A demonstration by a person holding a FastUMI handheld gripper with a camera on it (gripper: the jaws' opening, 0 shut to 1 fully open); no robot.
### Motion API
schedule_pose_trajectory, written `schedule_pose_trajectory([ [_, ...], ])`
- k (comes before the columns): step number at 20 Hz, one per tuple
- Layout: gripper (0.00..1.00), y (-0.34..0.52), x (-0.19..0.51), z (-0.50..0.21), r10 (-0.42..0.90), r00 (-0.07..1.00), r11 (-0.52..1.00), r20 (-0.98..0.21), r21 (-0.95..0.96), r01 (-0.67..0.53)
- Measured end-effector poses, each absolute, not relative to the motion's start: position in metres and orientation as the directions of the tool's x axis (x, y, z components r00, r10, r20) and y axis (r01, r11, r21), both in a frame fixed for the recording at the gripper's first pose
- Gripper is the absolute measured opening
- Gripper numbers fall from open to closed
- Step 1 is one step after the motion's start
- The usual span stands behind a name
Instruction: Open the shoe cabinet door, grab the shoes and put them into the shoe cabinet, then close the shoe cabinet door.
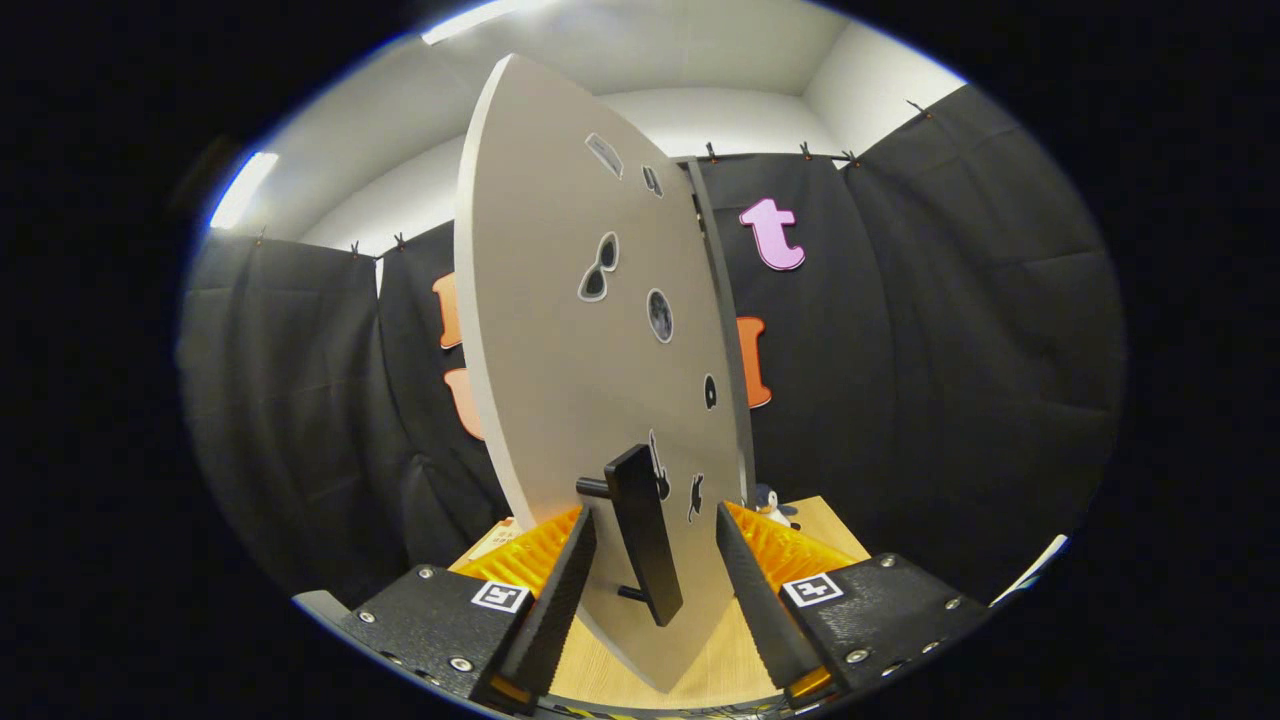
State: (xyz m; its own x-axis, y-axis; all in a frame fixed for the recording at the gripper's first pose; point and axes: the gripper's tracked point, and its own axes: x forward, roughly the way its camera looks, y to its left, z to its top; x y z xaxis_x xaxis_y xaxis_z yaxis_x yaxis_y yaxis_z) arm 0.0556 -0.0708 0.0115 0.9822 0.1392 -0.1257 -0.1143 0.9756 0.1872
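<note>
Low in the frame's centre, the tool [648, 575] stands spread wide, its fingers [556, 600] on either side of the dark handle [642, 533] without pressing on it. That handle sits on the pale shoe cabinet door [560, 330], swung out edge-on and dotted with stickers [598, 268]. Beneath lies the wooden table [835, 530]; a small penguin toy [770, 500] stands beyond the right finger.

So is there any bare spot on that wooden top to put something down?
Bare wood lies beyond the right finger, past a small penguin figure. Between the fingers of the open hand-held gripper it is crowded: the grey sticker-covered cabinet door and its black bar handle stand there.
</note>
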Motion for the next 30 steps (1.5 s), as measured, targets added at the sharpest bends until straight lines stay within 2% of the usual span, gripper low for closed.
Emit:
schedule_pose_trajectory([
  [18,0.8,-0.028,0.08,0.006,0.346,0.931,0.925,-0.113,0.204,-0.319],
  [24,0.85,-0.019,0.085,0.006,0.377,0.92,0.922,-0.109,0.133,-0.362],
  [30,0.86,-0.011,0.088,0.006,0.376,0.92,0.925,-0.112,0.093,-0.367],
])
